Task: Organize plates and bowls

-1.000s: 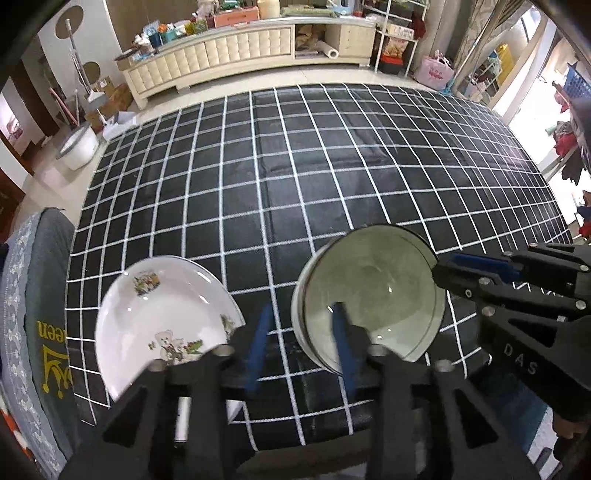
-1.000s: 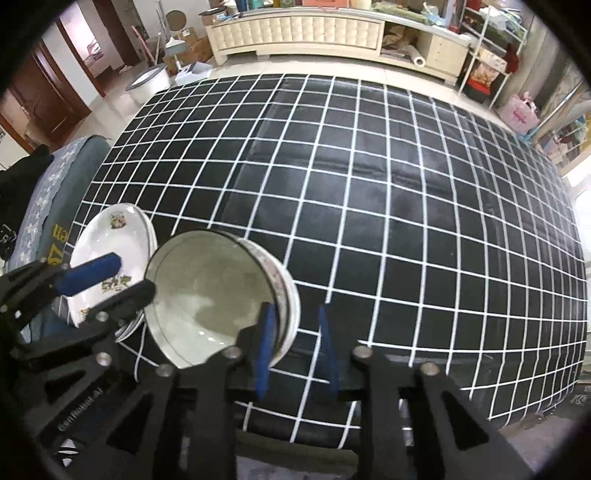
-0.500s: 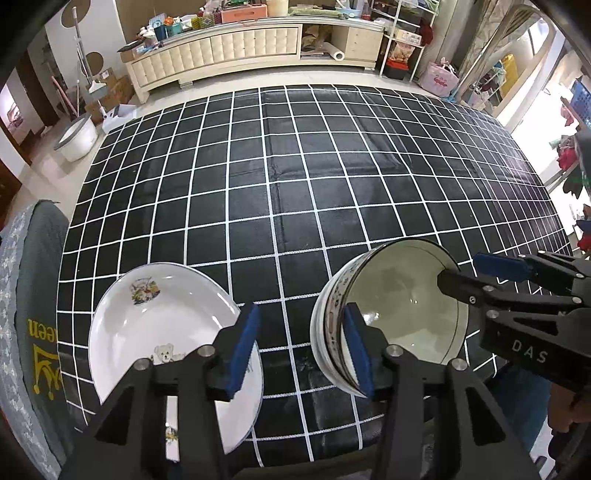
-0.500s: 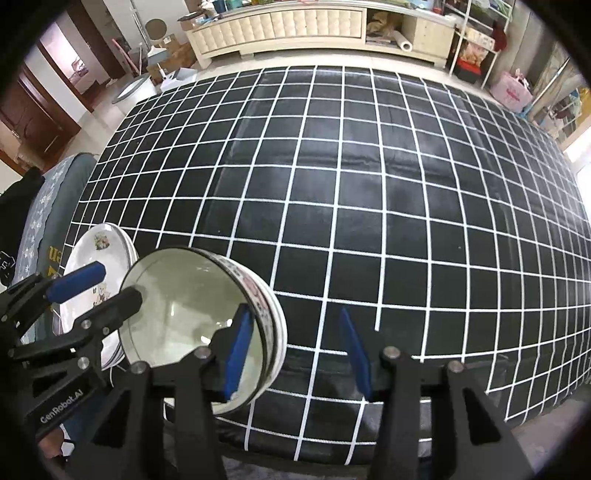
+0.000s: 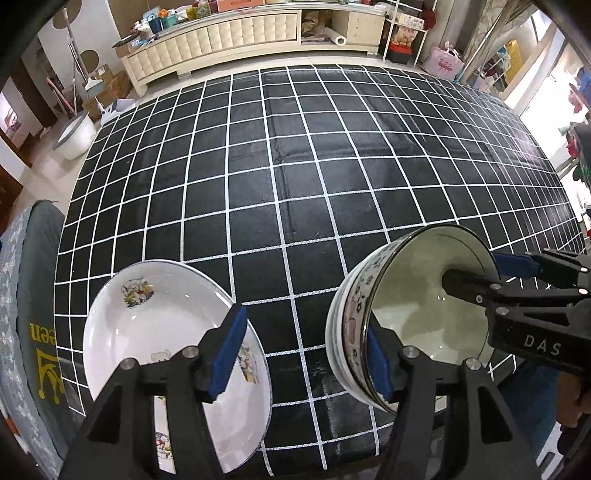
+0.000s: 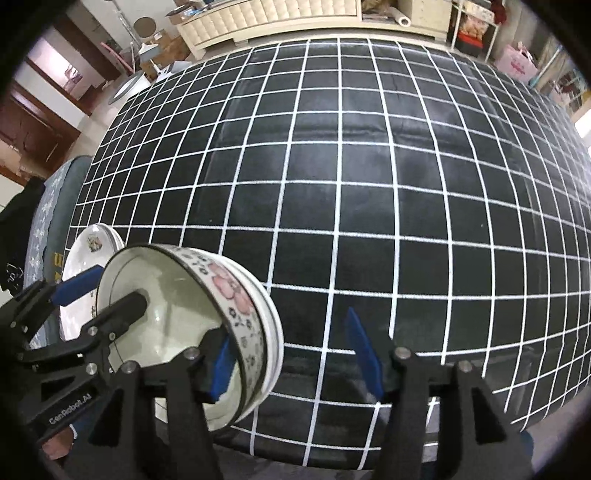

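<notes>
A stack of flowered bowls (image 5: 417, 314) sits near the table's front edge; it also shows in the right wrist view (image 6: 184, 317). A stack of white plates with cartoon prints (image 5: 159, 332) lies to its left, seen also in the right wrist view (image 6: 88, 251). My left gripper (image 5: 303, 350) is open, its right finger inside the top bowl's near rim and its left finger over the plates. My right gripper (image 6: 291, 354) is open, its left finger just inside the bowl's rim, its right finger over bare cloth.
The table (image 5: 295, 166) wears a black cloth with a white grid. A grey chair with yellow lettering (image 5: 29, 314) stands at the left edge. A long cream cabinet (image 5: 240, 29) and floor clutter lie beyond the far edge.
Both grippers have opened wide and drawn back from the bowl stack, letting go of its rim. The bowls and plates stay in place.
</notes>
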Tool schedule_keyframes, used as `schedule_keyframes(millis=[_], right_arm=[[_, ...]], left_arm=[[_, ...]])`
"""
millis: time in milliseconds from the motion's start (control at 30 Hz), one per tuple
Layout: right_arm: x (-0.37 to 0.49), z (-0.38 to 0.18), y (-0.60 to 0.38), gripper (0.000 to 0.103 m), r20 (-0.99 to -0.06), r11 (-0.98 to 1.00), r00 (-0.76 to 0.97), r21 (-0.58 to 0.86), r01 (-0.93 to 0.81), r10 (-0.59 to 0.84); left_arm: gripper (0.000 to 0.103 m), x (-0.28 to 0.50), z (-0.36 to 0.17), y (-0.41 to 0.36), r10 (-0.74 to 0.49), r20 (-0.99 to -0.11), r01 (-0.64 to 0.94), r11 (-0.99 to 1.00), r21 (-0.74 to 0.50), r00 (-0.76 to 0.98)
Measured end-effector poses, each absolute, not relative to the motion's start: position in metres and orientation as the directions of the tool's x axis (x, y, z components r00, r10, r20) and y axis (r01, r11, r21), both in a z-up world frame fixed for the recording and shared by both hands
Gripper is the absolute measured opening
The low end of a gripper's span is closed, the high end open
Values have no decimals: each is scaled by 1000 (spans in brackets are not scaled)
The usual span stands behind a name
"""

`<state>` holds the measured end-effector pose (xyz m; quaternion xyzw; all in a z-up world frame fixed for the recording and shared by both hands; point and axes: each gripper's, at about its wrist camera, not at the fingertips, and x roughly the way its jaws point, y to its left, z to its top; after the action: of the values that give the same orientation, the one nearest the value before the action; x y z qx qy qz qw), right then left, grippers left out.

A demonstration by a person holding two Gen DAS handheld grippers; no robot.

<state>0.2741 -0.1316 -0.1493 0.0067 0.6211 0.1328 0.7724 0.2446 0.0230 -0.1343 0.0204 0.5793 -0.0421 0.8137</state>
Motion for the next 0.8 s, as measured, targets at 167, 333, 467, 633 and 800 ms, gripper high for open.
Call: schedule_keyframes(millis=[167, 333, 467, 633, 800], right_arm=[[271, -152, -133, 62, -959, 963, 168, 197, -184, 228], [264, -161, -134, 62, -955, 955, 132, 241, -175, 265], [262, -164, -134, 62, -950, 949, 117, 268, -164, 288], [262, -165, -138, 62, -944, 944, 112, 290, -160, 309], [263, -166, -147, 62, -939, 939, 108, 309, -155, 327]], left_arm=[[58, 246, -142, 28, -64, -954, 85, 996, -40, 292], [58, 241, -151, 28, -102, -959, 107, 991, -75, 266], [58, 237, -150, 24, -110, -958, 126, 989, -79, 263], [58, 237, -160, 22, -176, -963, 143, 978, -148, 205], [59, 236, -173, 21, -218, -959, 134, 972, -195, 183]])
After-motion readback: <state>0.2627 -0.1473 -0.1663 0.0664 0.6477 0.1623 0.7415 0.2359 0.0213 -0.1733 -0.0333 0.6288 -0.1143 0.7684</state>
